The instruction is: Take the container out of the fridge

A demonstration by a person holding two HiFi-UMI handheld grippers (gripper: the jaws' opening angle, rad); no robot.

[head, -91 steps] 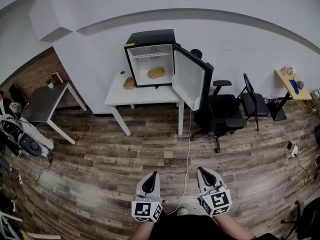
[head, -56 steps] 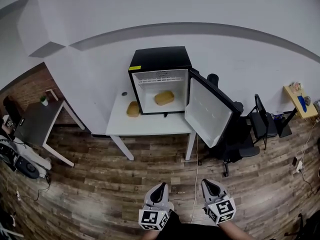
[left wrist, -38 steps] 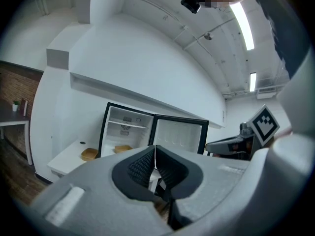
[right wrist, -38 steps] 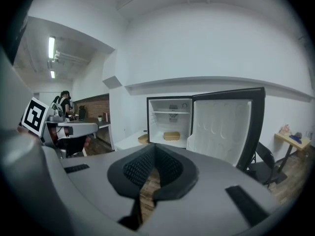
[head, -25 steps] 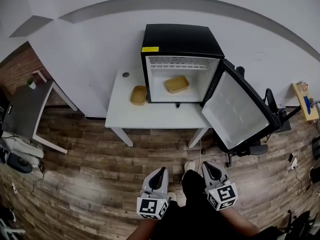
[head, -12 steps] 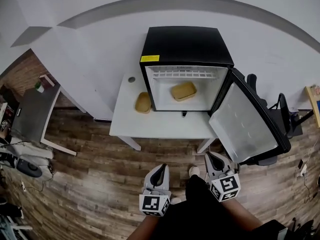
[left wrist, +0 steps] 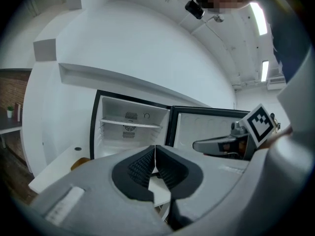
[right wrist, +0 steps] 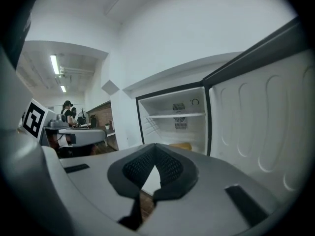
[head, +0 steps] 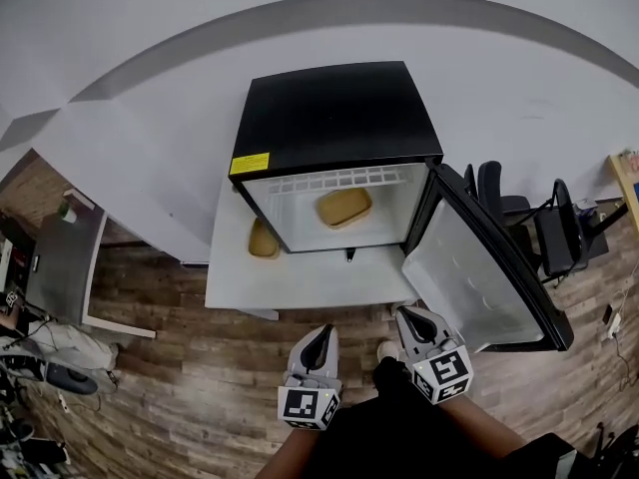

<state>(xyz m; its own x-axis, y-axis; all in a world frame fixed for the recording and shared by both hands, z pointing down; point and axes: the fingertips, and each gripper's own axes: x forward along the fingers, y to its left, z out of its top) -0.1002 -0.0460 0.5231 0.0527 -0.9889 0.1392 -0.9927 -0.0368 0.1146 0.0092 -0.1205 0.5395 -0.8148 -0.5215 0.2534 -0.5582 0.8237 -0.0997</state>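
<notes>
Before the white table point(head: 300, 285), the left hand-held gripper point(head: 320, 333) and the right hand-held gripper point(head: 406, 315) are held side by side ahead of the person's body. Both point roughly level toward the black fridge point(head: 334, 118) and stop short of the table's front edge. Each is clenched with nothing between its pads, the tips meeting in its own view. The right one sits just beside the lower edge of the open door point(head: 469, 277).

The tan container point(head: 344, 208) lies on the fridge floor, well apart from both grippers. A second container point(head: 263, 239) rests on the table just left of the fridge, partly behind its side wall. From the right gripper view only the top edge of the container shows above the gripper body. From the left gripper view it is hidden. The forearms are cut off at the bottom of the head view.
</notes>
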